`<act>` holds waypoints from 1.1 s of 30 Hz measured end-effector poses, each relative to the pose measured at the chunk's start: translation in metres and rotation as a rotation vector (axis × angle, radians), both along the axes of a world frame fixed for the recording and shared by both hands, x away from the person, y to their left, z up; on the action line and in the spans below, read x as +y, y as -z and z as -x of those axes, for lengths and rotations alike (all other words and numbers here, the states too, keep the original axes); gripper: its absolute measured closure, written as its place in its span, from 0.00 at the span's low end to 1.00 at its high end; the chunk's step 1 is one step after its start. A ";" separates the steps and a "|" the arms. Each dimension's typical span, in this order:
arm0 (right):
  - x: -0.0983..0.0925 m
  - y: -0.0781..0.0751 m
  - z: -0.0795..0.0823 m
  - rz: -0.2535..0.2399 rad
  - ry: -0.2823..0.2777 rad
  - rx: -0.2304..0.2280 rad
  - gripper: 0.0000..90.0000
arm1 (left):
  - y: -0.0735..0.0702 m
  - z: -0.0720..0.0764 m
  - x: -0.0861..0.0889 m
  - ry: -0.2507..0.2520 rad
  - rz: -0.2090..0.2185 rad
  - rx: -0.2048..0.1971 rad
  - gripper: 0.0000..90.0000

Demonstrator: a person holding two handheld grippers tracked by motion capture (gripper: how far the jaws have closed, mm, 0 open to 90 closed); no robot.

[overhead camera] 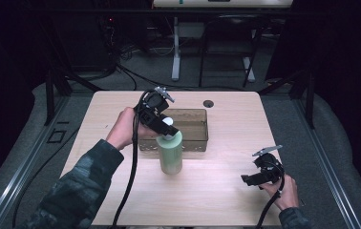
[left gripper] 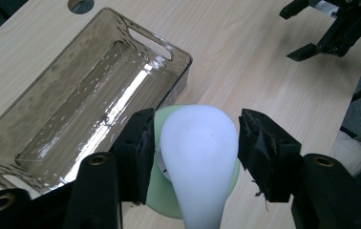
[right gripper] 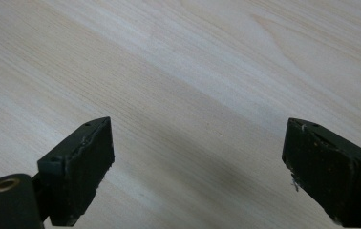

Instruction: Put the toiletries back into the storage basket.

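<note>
No writing shows on the green bottle (overhead camera: 170, 153) or its white cap (left gripper: 198, 143).

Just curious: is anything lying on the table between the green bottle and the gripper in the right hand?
Nothing: in the high view, bare wood runs from the bottle to the right gripper.

Brown clear bin (overhead camera: 195, 125) on wooden table (overhead camera: 226, 181).
</note>
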State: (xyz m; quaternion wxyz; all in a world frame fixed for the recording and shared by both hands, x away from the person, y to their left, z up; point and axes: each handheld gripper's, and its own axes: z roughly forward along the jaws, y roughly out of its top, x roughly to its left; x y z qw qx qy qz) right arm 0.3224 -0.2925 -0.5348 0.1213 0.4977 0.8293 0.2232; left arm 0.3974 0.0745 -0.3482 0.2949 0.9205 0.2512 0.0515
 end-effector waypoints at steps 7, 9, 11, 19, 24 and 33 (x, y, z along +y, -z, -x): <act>0.000 0.000 0.000 0.001 0.001 -0.001 0.11 | 0.002 0.000 -0.004 -0.014 0.005 -0.017 0.67; 0.000 0.000 0.000 -0.001 0.000 -0.001 0.11 | 0.002 0.000 -0.004 -0.013 0.003 -0.020 0.69; -0.001 0.000 0.000 0.004 0.001 -0.003 0.11 | 0.002 0.000 -0.003 -0.011 -0.001 -0.025 0.69; -0.001 -0.001 0.001 -0.005 0.005 -0.008 0.11 | 0.002 0.000 -0.003 -0.007 -0.004 -0.035 0.69; -0.002 -0.001 0.001 0.002 0.001 -0.013 0.10 | 0.001 0.000 -0.003 -0.005 -0.012 -0.035 0.70; -0.003 -0.001 0.000 -0.001 0.000 -0.020 0.09 | -0.004 0.001 -0.001 0.007 -0.029 -0.034 0.70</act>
